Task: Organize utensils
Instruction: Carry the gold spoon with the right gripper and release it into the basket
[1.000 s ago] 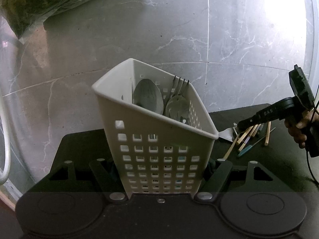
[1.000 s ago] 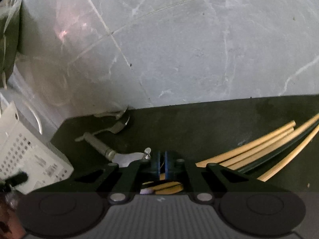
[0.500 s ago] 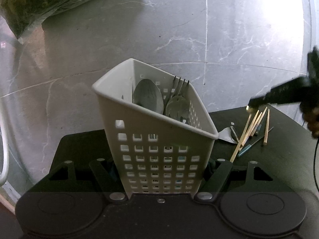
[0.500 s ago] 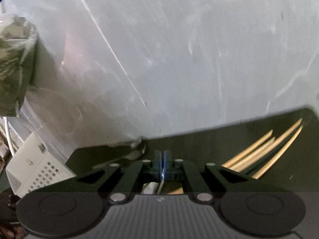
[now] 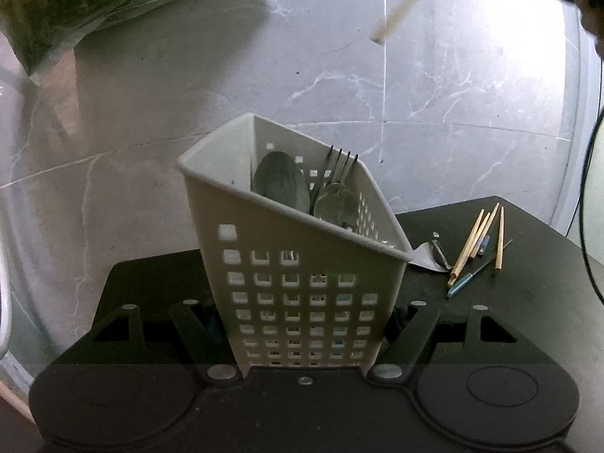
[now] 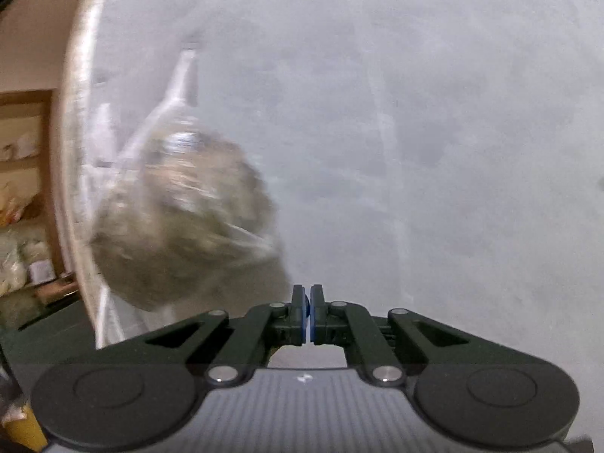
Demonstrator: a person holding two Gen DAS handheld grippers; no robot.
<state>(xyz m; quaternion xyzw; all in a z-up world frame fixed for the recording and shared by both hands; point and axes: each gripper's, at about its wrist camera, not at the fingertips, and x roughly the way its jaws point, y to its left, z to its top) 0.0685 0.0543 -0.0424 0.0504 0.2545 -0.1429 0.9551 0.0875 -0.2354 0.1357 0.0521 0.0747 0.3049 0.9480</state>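
At the far left of the left wrist view, a crinkled clear plastic bag (image 5: pixel 94 3) of dark green matter lies on the glossy grey marble floor (image 5: pixel 434 87), which has white veins and thin straight joints. The left hand-held gripper (image 5: pixel 302 324) clasps a white plastic caddy (image 5: pixel 298 283) at its lower walls. The caddy is triangular with rounded corners, pierced by rows of small square holes, and tilts a little to the left. Inside it stand 2 metal spoons, a larger dull bowl (image 5: pixel 281 183) and a smaller shiny one (image 5: pixel 336 204), with a fork (image 5: pixel 341 160) showing 4 tines above the rim at the back. The caddy rests on a matte black bench (image 5: pixel 528 275) whose back edge falls off to the floor.

To the right of the caddy, a flat metal piece (image 5: pixel 426 258) pokes out from behind its corner. Just beside it lie 4 pale wooden chopsticks (image 5: pixel 473 243) fanned close together, and a thin stick with a teal handle (image 5: pixel 462 287). Bare bench surface lies beyond them toward the right edge.

Top right, a blurred pale chopstick (image 5: pixel 400 9) hangs slanted in the air well above the caddy, running up to the right hand-held gripper (image 6: pixel 307 315). In the right wrist view that gripper's blue-padded fingers (image 6: pixel 300 313) are pressed nearly together, and what they pinch is not visible there.
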